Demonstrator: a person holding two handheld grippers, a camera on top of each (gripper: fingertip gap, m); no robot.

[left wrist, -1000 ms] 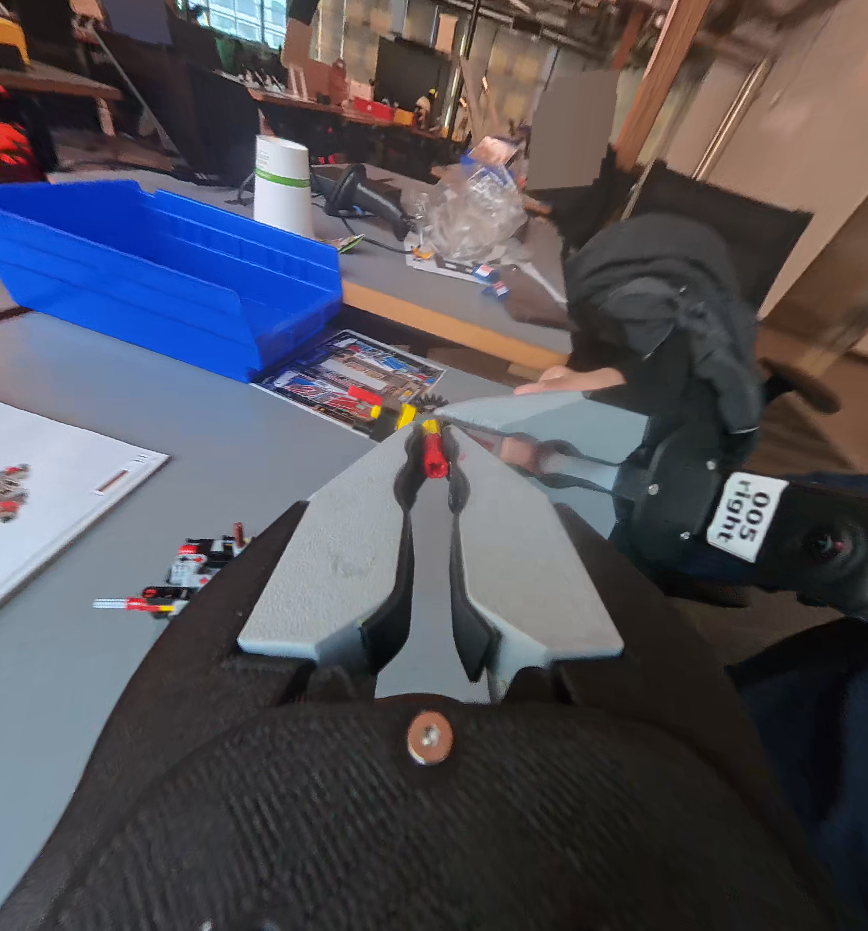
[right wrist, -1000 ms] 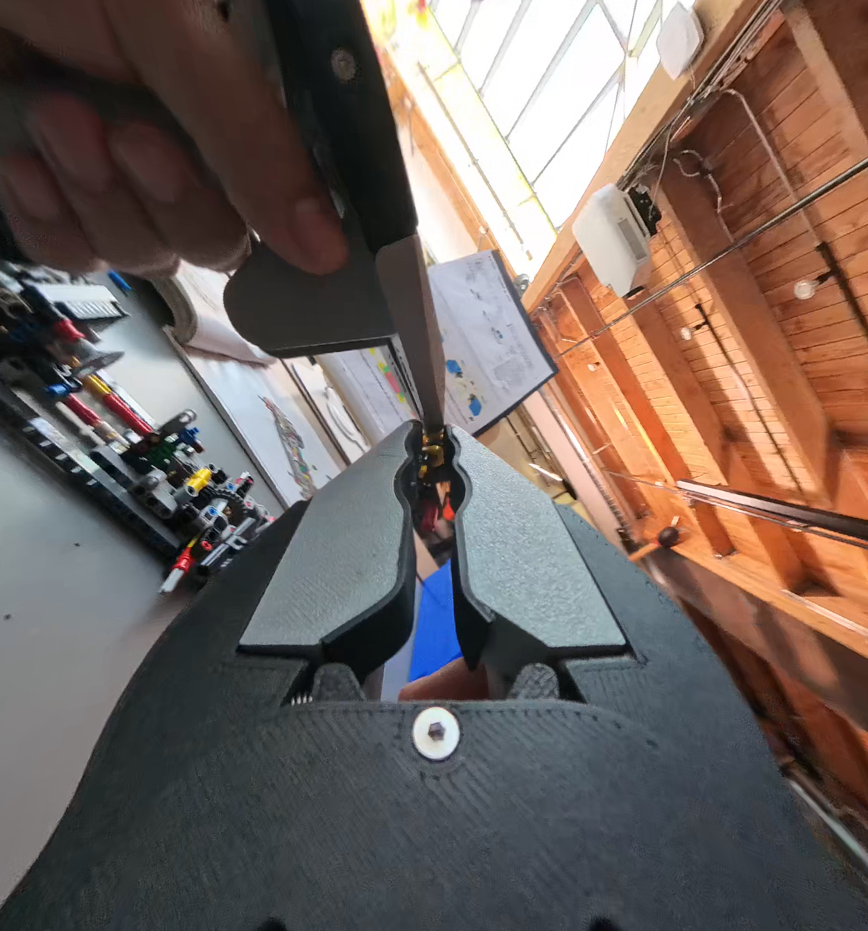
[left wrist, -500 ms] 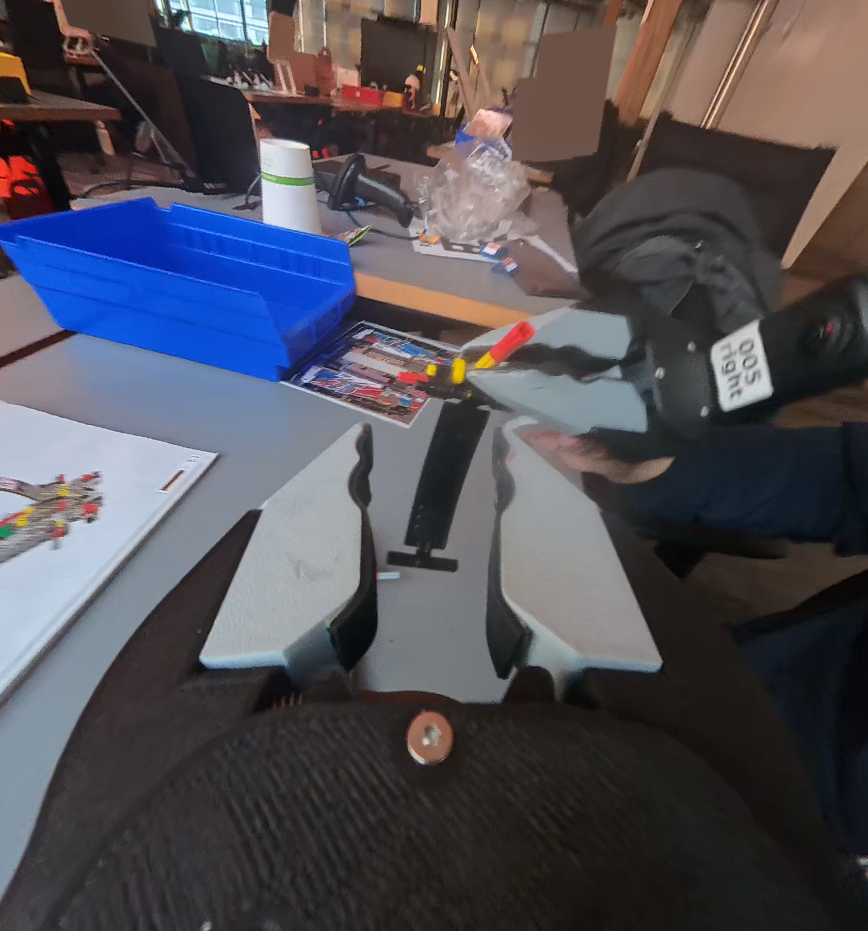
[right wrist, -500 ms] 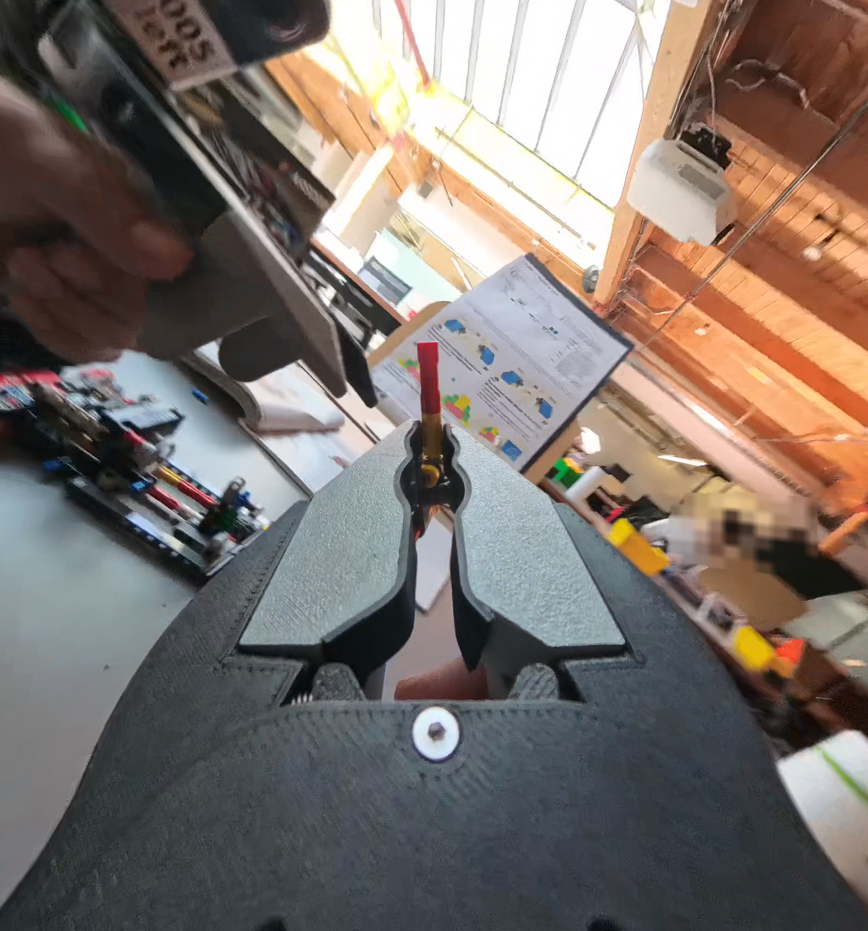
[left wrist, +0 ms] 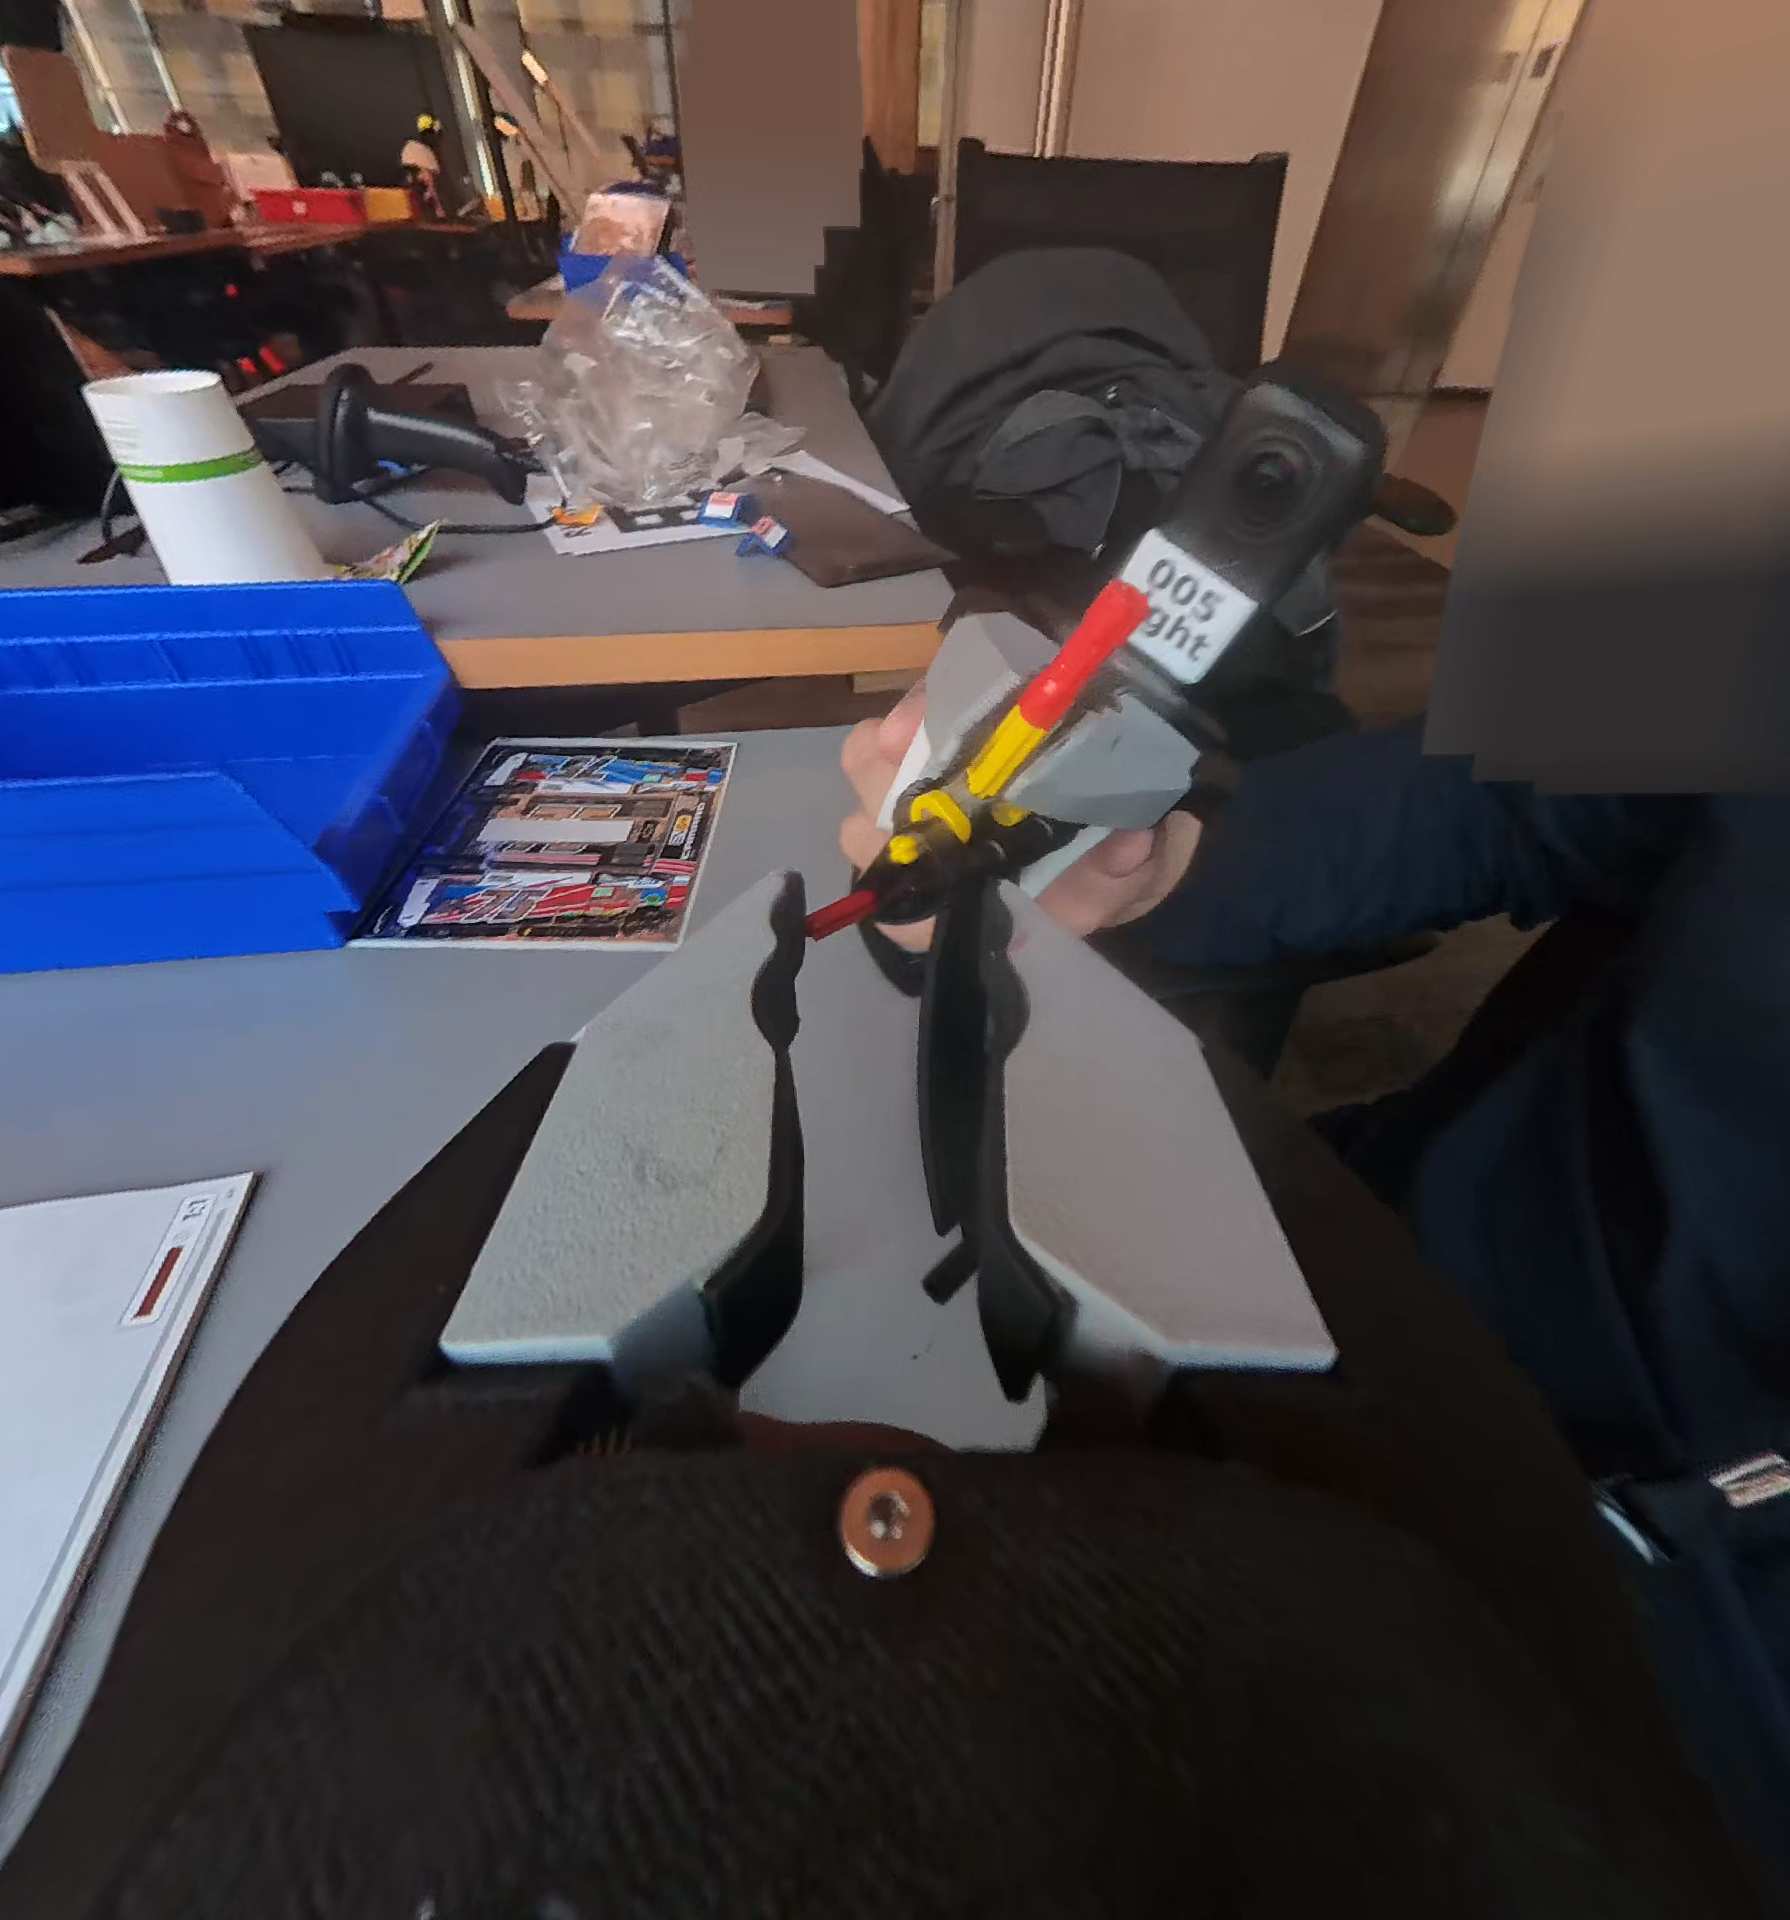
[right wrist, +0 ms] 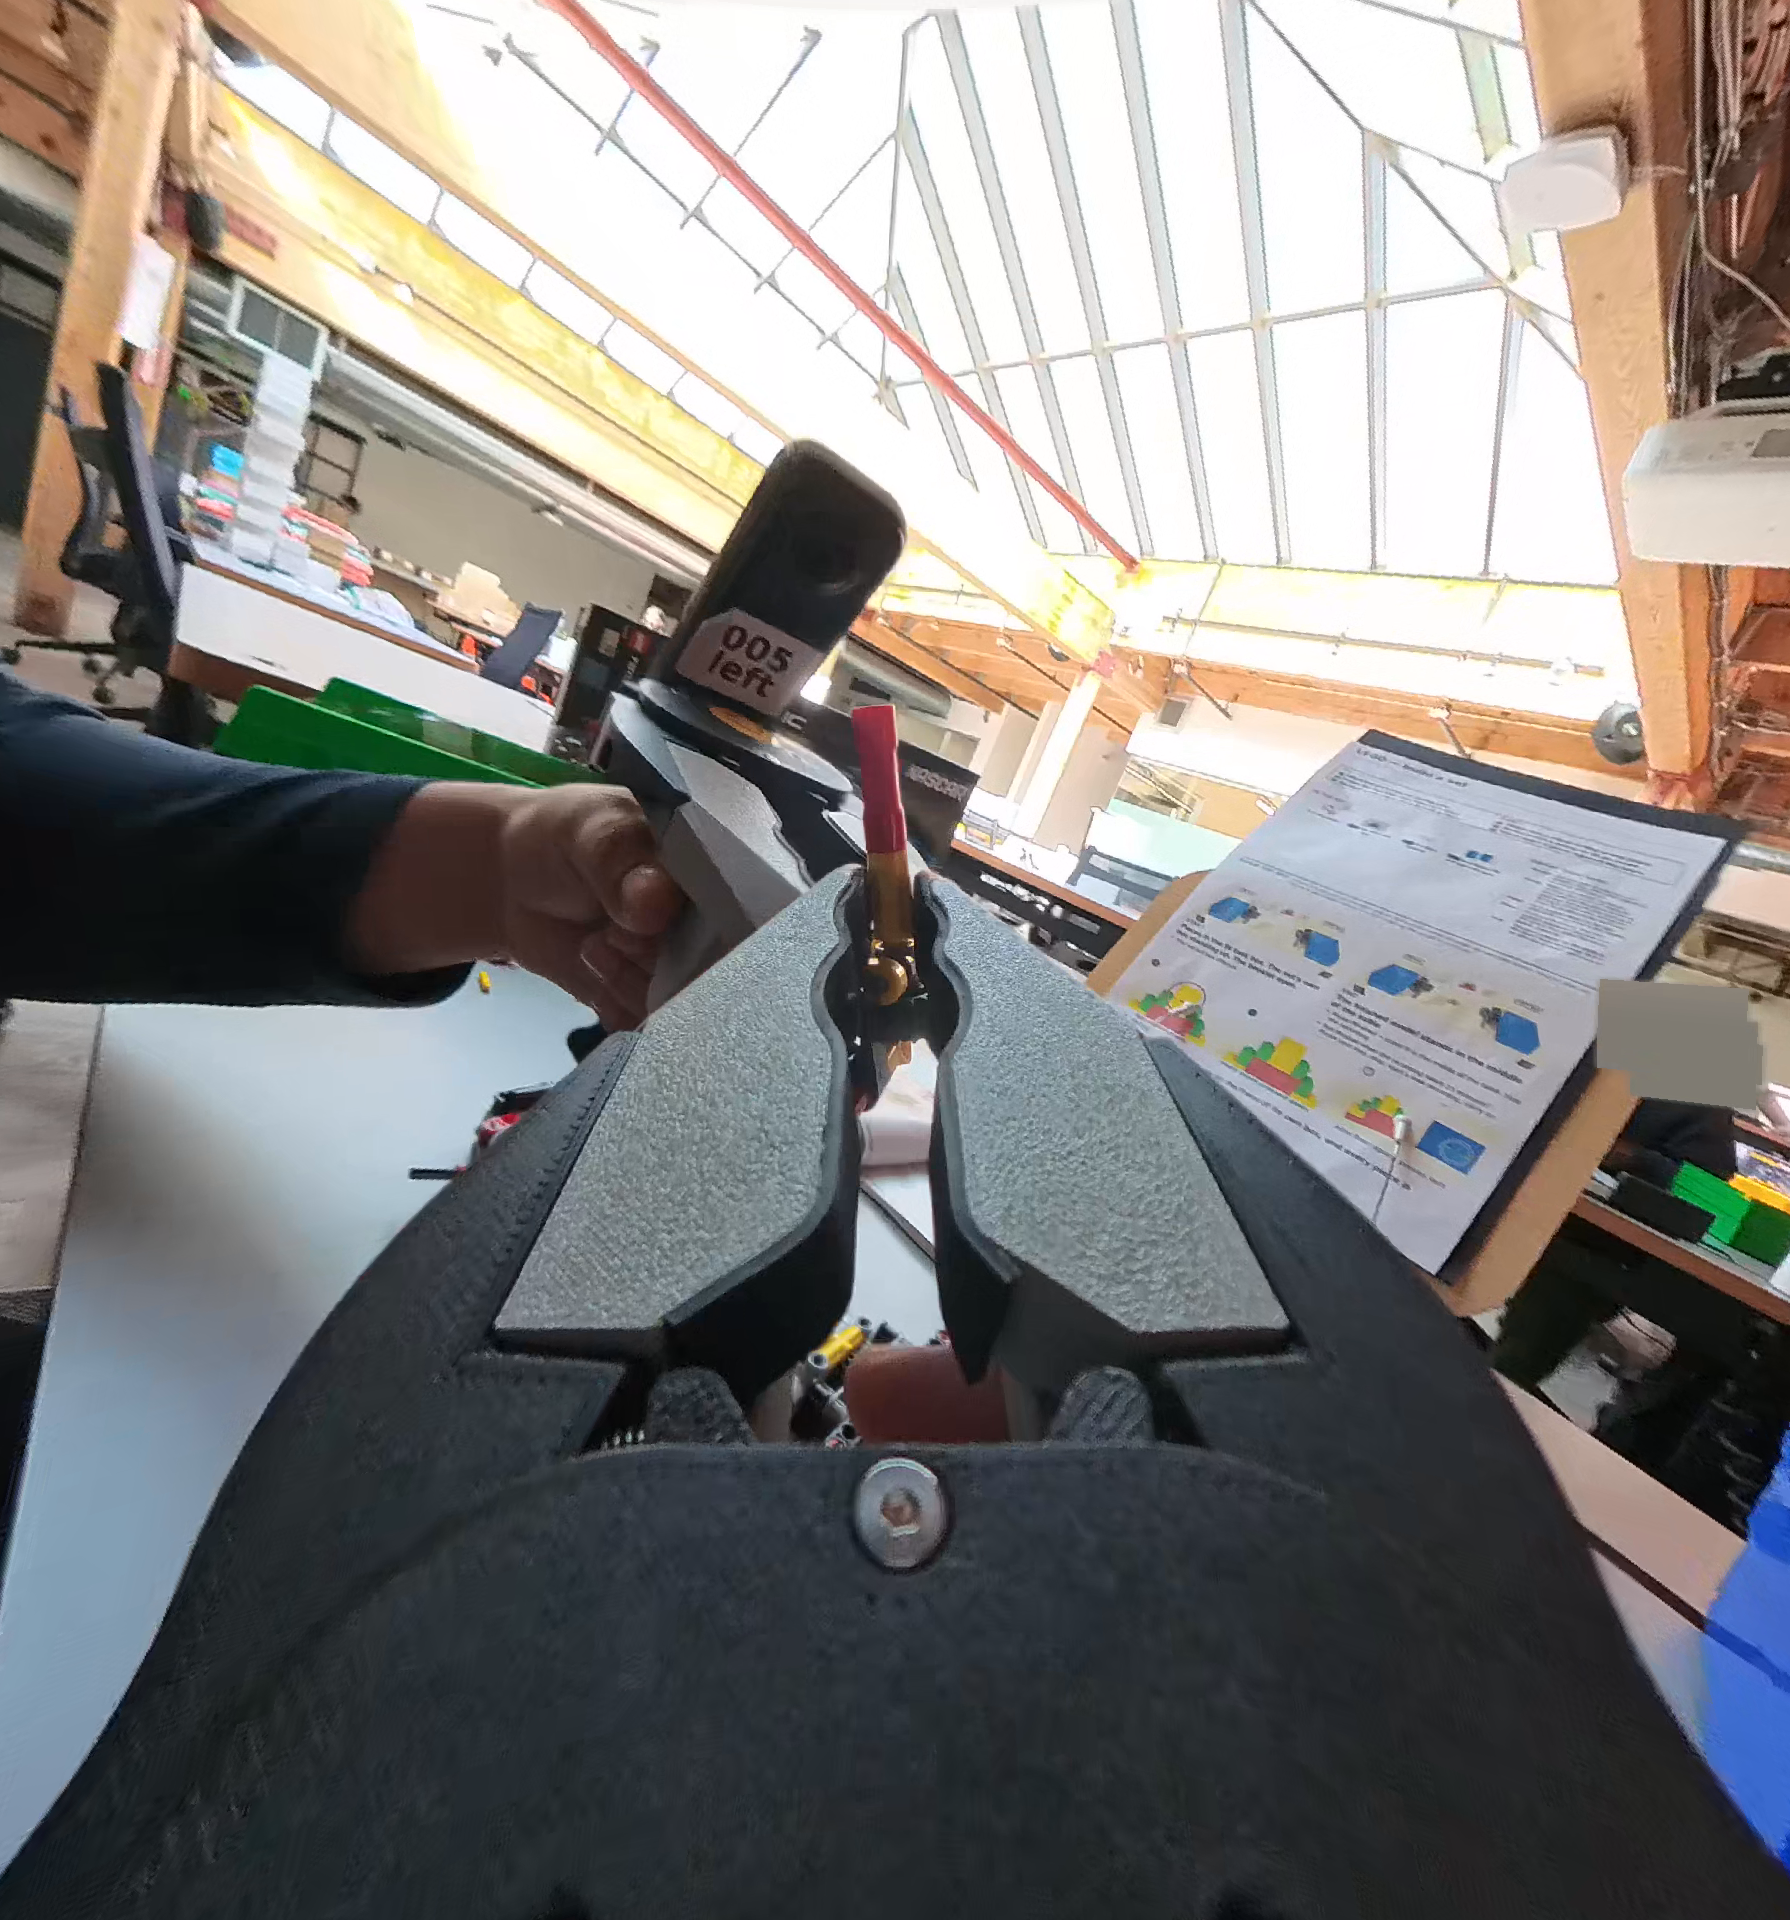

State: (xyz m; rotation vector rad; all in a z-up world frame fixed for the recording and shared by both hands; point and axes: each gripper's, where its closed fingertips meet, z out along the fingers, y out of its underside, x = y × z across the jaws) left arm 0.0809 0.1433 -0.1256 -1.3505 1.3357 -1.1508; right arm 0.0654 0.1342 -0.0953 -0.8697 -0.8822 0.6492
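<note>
Between the tips of the right gripper [right wrist: 893, 935] a small brick-toy assembly [right wrist: 886, 914] is clamped: a red and yellow axle with a yellow connector and black parts at its lower end. Both pads are seen pressed against it in the right wrist view, the red end standing up past the fingertips. From the left wrist view the same assembly [left wrist: 995, 769] is seen held aloft, tilted, with its thin red pin end pointing down toward the left gripper [left wrist: 891, 935].

Just below the assembly the left gripper's jaws are held apart. A long black strip [left wrist: 958, 1081] is seen lying along the inner face of its right finger; whether it is pressed from both sides cannot be told, as a clear gap is seen to the left pad. The red pin end is close to the tip of the left finger [left wrist: 782, 914], and contact cannot be judged.

Behind the assembly, a hand [left wrist: 1119, 862] with a dark sleeve is wrapped round the right gripper's handle. Left of the assembly, on the grey worktop [left wrist: 247, 1070], a printed colourful sheet [left wrist: 558, 842] is laid beside a blue bin [left wrist: 143, 769]. Nearer the camera, a white instruction booklet [left wrist: 49, 1340] is placed at the left edge. Farther back, a white paper cup [left wrist: 195, 478], a black handheld scanner [left wrist: 403, 436] and a crumpled clear plastic bag [left wrist: 642, 384] are seen on a second worktop. Right of the assembly in the right wrist view, an illustrated page on a clipboard [right wrist: 1442, 987] is propped upright.
</note>
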